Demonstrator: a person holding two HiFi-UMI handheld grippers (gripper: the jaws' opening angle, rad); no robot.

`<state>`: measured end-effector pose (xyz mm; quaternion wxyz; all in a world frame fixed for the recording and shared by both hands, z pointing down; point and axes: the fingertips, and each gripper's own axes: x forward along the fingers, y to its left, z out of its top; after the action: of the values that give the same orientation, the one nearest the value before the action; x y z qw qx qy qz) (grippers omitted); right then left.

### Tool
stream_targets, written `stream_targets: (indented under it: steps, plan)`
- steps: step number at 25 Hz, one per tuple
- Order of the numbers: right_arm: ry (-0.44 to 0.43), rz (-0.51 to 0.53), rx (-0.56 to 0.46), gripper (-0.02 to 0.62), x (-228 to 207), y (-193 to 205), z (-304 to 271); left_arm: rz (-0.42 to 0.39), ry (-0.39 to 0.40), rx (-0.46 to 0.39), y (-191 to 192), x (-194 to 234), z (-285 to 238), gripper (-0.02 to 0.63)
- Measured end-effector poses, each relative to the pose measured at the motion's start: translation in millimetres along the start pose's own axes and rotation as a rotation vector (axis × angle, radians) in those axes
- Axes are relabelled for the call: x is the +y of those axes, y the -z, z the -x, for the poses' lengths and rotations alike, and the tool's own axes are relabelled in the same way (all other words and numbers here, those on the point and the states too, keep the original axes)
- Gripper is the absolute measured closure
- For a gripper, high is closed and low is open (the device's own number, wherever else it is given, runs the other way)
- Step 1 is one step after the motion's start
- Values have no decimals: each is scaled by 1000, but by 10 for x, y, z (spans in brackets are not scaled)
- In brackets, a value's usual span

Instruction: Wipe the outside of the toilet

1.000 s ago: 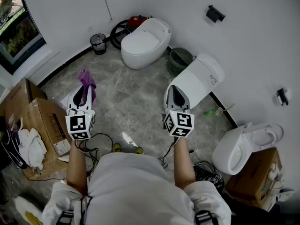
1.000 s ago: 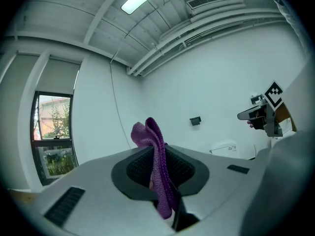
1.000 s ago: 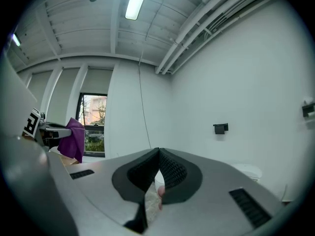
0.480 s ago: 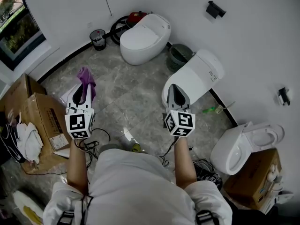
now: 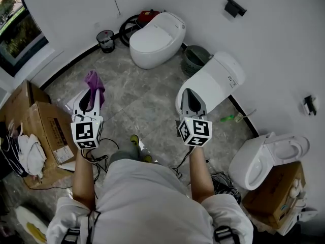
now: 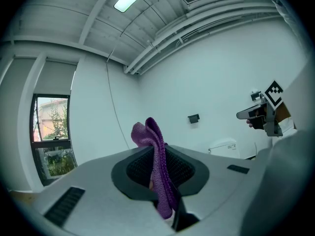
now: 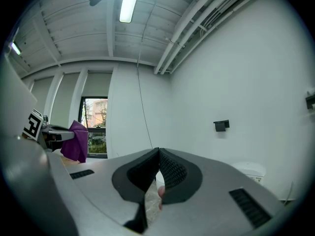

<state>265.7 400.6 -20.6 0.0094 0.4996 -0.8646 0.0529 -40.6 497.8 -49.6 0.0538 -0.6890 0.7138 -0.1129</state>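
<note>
Left claw hardly shifted, pinching nubby purple cloth; right claw closed.

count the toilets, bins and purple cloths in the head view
toilets: 3
bins, one dark and one green: 2
purple cloth: 1
total: 6
</note>
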Motion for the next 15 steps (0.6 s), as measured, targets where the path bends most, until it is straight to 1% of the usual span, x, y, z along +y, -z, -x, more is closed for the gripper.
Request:
stream_targets:
  steps: [7, 15]
  plan:
    - [-20, 11, 22, 588, 4, 75, -549, -1, -5, 19, 156, 176, -438, 538]
    - [-25, 18, 60, 588, 131, 156, -1588, 14, -5, 57, 421, 726, -1281, 538]
